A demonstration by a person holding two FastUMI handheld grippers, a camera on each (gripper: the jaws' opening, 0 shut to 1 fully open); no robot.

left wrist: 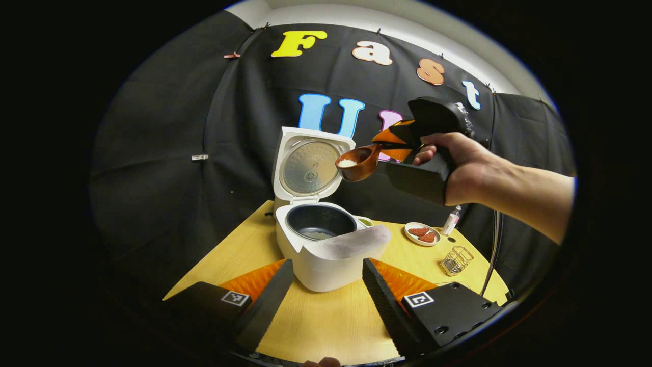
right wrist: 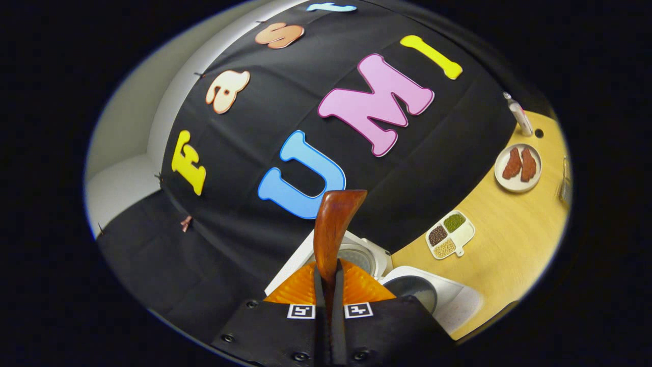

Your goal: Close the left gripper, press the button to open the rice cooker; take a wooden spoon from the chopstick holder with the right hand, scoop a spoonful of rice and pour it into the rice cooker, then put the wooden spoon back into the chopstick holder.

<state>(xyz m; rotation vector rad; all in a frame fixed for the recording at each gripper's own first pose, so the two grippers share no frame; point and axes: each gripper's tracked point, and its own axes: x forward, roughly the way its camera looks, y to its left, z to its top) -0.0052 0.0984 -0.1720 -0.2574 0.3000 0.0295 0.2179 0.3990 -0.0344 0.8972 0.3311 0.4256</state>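
Two red pieces on plate point(left wrist: 420, 235) — wire holder point(left wrist: 456, 260) nearby

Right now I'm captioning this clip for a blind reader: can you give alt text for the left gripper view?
A hand-held gripper, held in a person's hand, holds a spoon with rice above the open cooker. The cooker stands on a table, between the fingers of the open near gripper. A plate and wire holder sit to its right.
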